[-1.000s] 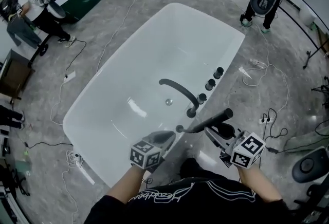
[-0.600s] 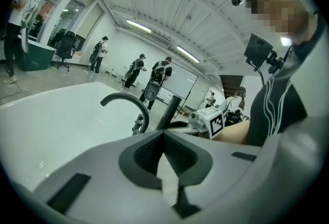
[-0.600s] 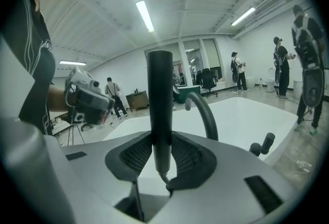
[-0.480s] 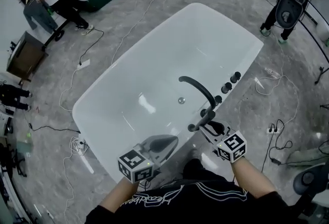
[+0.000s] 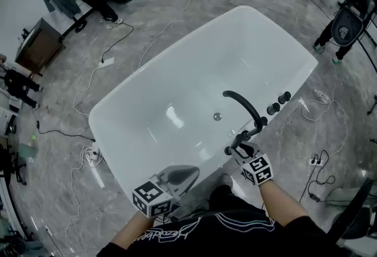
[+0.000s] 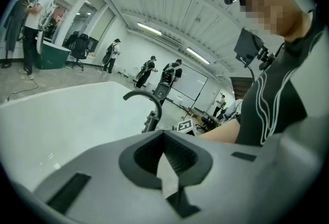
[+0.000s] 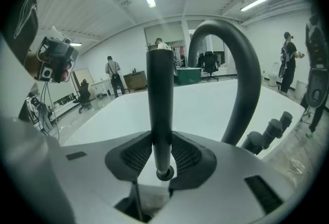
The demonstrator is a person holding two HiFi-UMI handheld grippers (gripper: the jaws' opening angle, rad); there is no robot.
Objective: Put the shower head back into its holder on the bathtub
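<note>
Meanwhile, at the near rim of the bathtub (image 5: 112,155), the right gripper (image 5: 238,150) clamps the shower head (image 7: 159,115) beside the spout (image 5: 241,102); the left gripper (image 5: 187,174), jaws together and empty, hangs clear; only the right gripper view shows the grip

One white oval bathtub (image 5: 194,67). On the bathtub's near rim stand one dark curved spout (image 5: 242,102), three dark round knobs (image 5: 273,109) in a row, and one dark rod-shaped shower head (image 7: 159,115). Two grey grippers are at that rim: the left gripper (image 5: 193,173) and the right gripper (image 5: 238,147).
</note>
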